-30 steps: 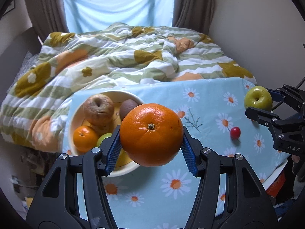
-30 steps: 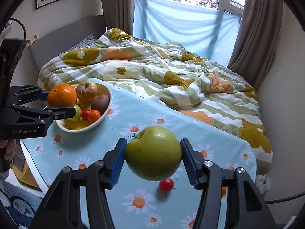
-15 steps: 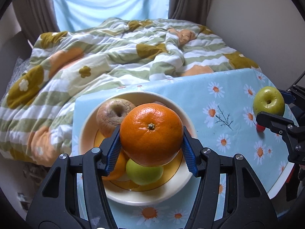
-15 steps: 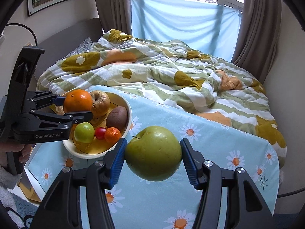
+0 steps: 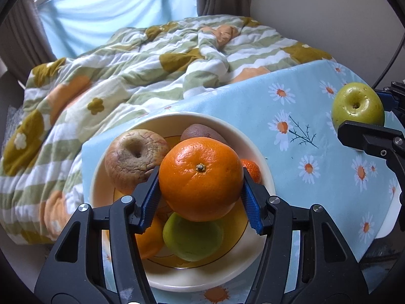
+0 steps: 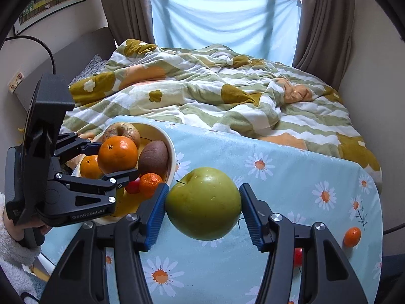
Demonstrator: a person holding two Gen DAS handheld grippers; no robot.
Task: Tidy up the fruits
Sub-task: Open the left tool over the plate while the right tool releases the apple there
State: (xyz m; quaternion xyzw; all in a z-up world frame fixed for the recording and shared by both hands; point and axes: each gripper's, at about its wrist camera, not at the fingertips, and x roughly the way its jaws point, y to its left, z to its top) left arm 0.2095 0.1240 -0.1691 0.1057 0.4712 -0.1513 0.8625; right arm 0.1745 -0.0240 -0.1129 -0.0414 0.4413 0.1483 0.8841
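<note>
- One bowl (image 5: 263, 167) on the desk (image 6: 291, 174) carries seven fruits.
- Left tongs (image 5: 201, 195), angled down over the bowl, clamp one large orange (image 5: 201, 178).
- Right tongs (image 6: 203, 209), tilted down beside the bowl, grip one green apple (image 6: 203, 202) above the desk.
- One small orange (image 6: 352, 236) lies loose on the desk.

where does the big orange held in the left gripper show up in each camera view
Left wrist view: big orange sits low center, clamped between the blue pads.
Right wrist view: big orange appears at left, over the bowl.
Shared landmark: the cream bowl.
</note>
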